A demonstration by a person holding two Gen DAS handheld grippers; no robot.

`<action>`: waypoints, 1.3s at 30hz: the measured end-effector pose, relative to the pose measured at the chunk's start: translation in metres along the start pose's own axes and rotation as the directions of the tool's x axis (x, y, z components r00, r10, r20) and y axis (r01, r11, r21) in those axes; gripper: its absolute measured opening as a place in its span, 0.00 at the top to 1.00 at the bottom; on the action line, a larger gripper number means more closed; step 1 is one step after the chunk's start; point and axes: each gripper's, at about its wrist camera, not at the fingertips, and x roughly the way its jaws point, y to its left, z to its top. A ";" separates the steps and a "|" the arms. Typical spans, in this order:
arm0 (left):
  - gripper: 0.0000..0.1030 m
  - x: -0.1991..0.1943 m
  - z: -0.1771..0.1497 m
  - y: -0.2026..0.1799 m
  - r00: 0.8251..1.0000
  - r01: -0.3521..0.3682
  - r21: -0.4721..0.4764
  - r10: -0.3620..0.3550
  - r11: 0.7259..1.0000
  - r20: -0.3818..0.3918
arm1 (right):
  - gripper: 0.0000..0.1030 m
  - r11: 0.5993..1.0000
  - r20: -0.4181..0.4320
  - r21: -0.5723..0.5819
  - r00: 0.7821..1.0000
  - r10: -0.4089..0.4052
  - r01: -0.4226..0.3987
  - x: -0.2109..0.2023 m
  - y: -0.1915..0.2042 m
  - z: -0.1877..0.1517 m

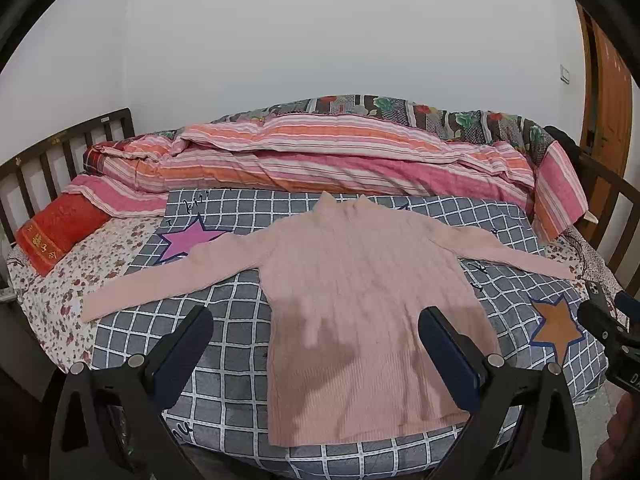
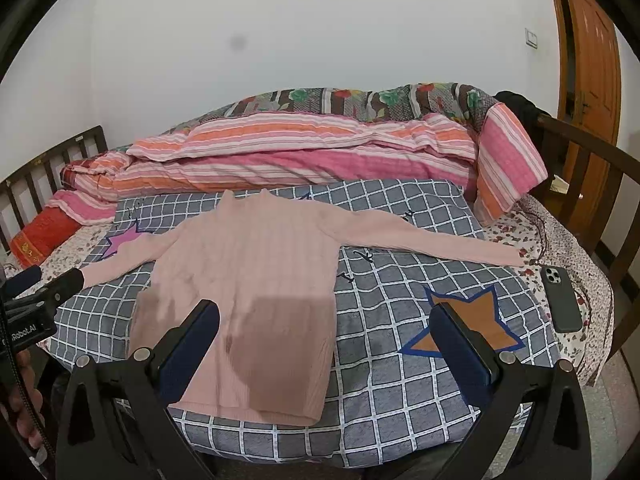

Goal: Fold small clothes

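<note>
Grey checked blanket (image 1: pixel 240 360) covers the bed; pink sweater (image 1: pixel 360 300) lies flat on it, sleeves spread, collar at 12 o'clock. Left gripper (image 1: pixel 316 336) jaws wide apart, holding nothing, hem between them. Right gripper (image 2: pixel 326 338) likewise spread and empty, hem toward 9 o'clock; phone (image 2: pixel 560 300) at 3.

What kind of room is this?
It looks like a bedroom. There is a bed with a dark wooden slatted frame, a rolled-up striped quilt along the wall, and a pink sweater spread flat on the checked sheet.

Soft even light — fisheye-bent edges
</note>
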 end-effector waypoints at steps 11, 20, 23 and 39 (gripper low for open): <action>0.00 0.000 0.000 0.001 1.000 0.000 -0.002 0.000 1.000 0.000 | 0.00 1.000 0.004 0.000 1.000 0.005 -0.005 -0.001 0.001 0.000; 0.00 0.001 0.001 0.003 1.000 0.000 -0.005 0.000 1.000 -0.001 | 0.00 1.000 0.007 0.006 1.000 0.012 -0.012 -0.003 0.001 0.001; 0.00 0.002 0.001 0.004 1.000 0.005 -0.009 -0.005 1.000 0.000 | 0.00 1.000 0.007 0.007 1.000 0.014 -0.014 -0.003 0.002 0.002; 0.00 0.002 0.001 0.006 1.000 0.004 -0.011 -0.004 1.000 0.000 | 0.00 1.000 0.009 0.009 1.000 0.014 -0.014 -0.003 0.003 0.002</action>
